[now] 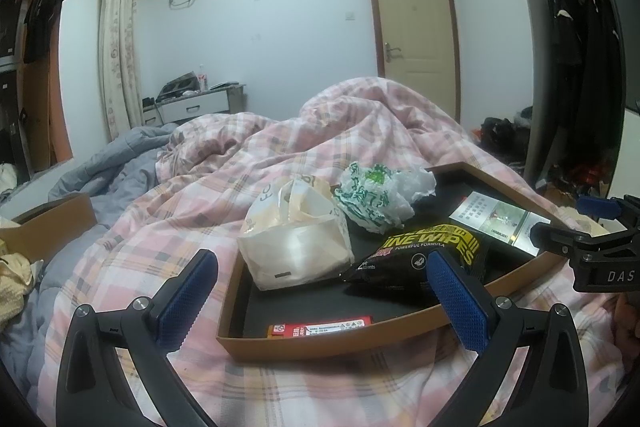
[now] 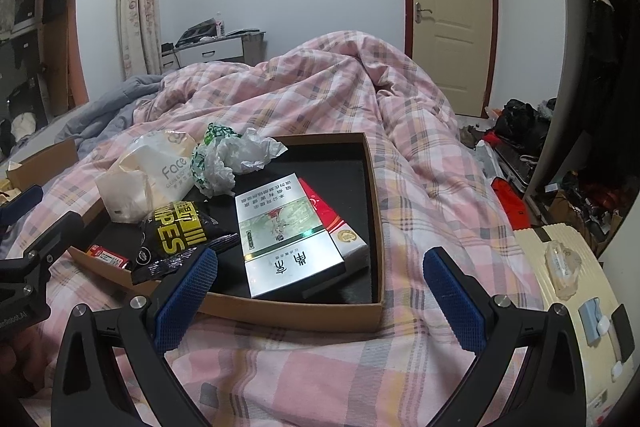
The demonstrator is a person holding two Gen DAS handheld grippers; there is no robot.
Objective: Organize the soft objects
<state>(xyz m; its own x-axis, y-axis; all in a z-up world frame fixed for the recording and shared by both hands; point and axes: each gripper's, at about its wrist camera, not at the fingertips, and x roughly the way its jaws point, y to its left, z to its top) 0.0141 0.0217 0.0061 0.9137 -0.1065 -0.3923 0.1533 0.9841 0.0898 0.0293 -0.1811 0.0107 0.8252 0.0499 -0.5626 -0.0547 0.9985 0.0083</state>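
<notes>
Soft things sit in our shallow brown cardboard tray (image 2: 280, 319) on the pink plaid quilt (image 2: 320, 95): a cream tissue pack (image 1: 296, 243), a crumpled green-printed plastic bag (image 1: 372, 199) and a black wipes pouch (image 1: 424, 255), beside a silver carton (image 2: 288, 243). Our left gripper (image 1: 320, 303) and right gripper (image 2: 320, 299) hover near the tray's front edge, fingers spread apart, holding nothing.
</notes>
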